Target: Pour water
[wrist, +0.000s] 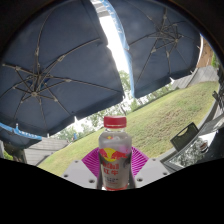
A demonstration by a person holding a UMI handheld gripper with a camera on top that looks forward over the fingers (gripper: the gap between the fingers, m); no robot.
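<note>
A clear plastic bottle with a red cap and a red and yellow label stands upright between my gripper's fingers. Both pink pads press against its sides at label height. The bottle is held up in the air, with grass and umbrellas behind it. Its lower part is hidden below the fingers. No cup or other vessel shows.
Two large dark blue umbrellas spread overhead. A green lawn lies beyond, with trees further back. A white table edge is at the left and a dark chair-like thing at the right.
</note>
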